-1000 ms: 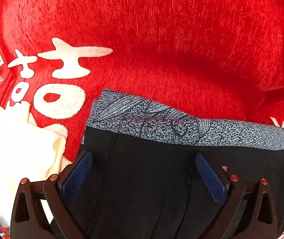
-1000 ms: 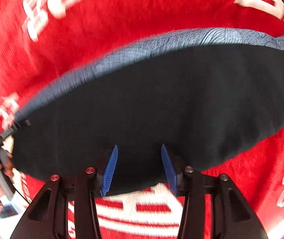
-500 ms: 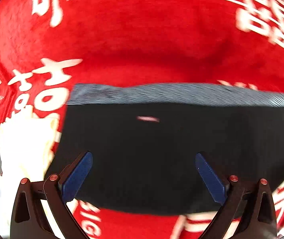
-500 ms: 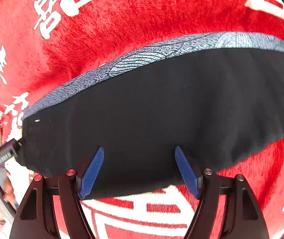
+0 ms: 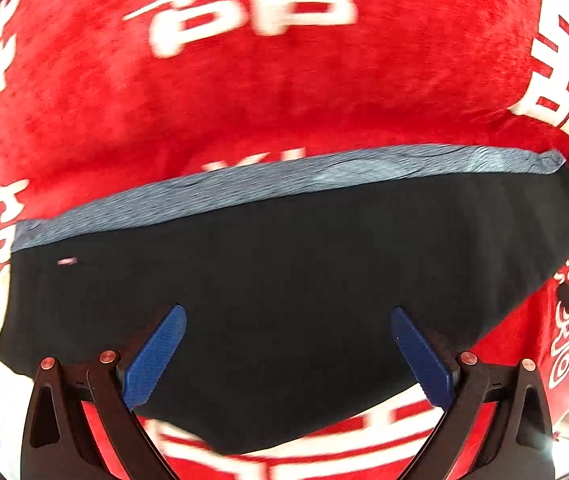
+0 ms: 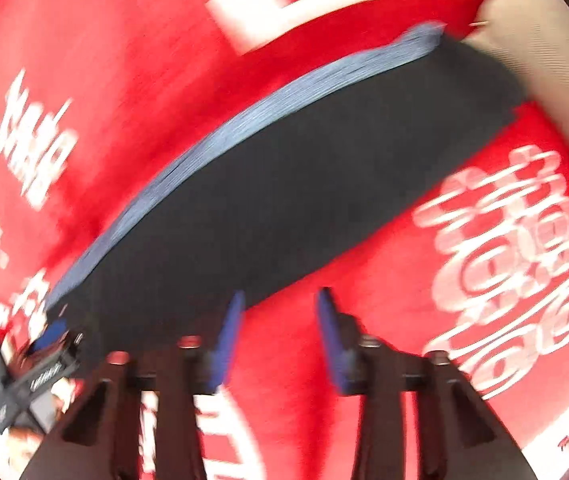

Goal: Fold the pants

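Black pants (image 5: 284,288) with grey waistband (image 5: 284,178) are lying folded flat on the red blanket (image 5: 244,92), so left gripper (image 5: 286,336) is hovering wide apart, empty, while right gripper (image 6: 278,320) is closing on nothing beside them.

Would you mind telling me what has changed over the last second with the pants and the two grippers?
Both grippers have pulled back from the folded black pants. The left gripper now sees the whole bundle; the right gripper, jaws closing on nothing, has drifted off its edge over the red blanket. The pants stayed folded, grey band along the far edge.
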